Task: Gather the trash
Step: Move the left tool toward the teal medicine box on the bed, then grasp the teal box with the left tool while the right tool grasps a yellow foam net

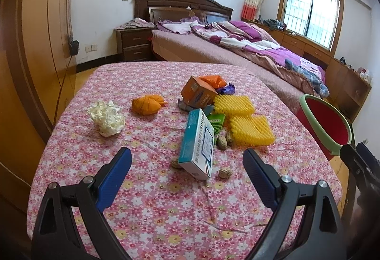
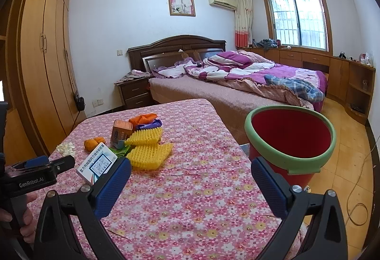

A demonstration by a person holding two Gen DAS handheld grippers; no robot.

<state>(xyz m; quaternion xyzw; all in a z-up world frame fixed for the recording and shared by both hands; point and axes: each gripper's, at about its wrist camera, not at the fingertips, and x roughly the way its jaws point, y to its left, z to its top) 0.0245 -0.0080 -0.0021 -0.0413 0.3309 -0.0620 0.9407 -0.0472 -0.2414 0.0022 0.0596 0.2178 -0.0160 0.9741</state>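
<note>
The left gripper [image 1: 187,158] hangs spread wide and empty over the floral tablecloth [image 1: 147,212]. Straight ahead between its fingers lies a teal-and-white medicine box [image 1: 197,143], its long axis running away from the gripper, far end tipped up against the pile. Just beyond sit peanut shells [image 1: 225,139] and yellow foam nets [image 1: 249,129]. The right gripper [image 2: 191,171] also gapes wide, holding nothing, with the red bucket [image 2: 292,160] just ahead of its right finger.

Teal-white box [image 1: 197,143] tilted, propped on nut, mid table [image 1: 154,200]. Yellow foam pads [image 1: 242,117], orange box [image 1: 198,94], orange net [image 1: 147,104], crumpled white paper [image 1: 106,117] toward far edge. Red bucket [image 2: 291,139], green rim, upright beside right edge.
</note>
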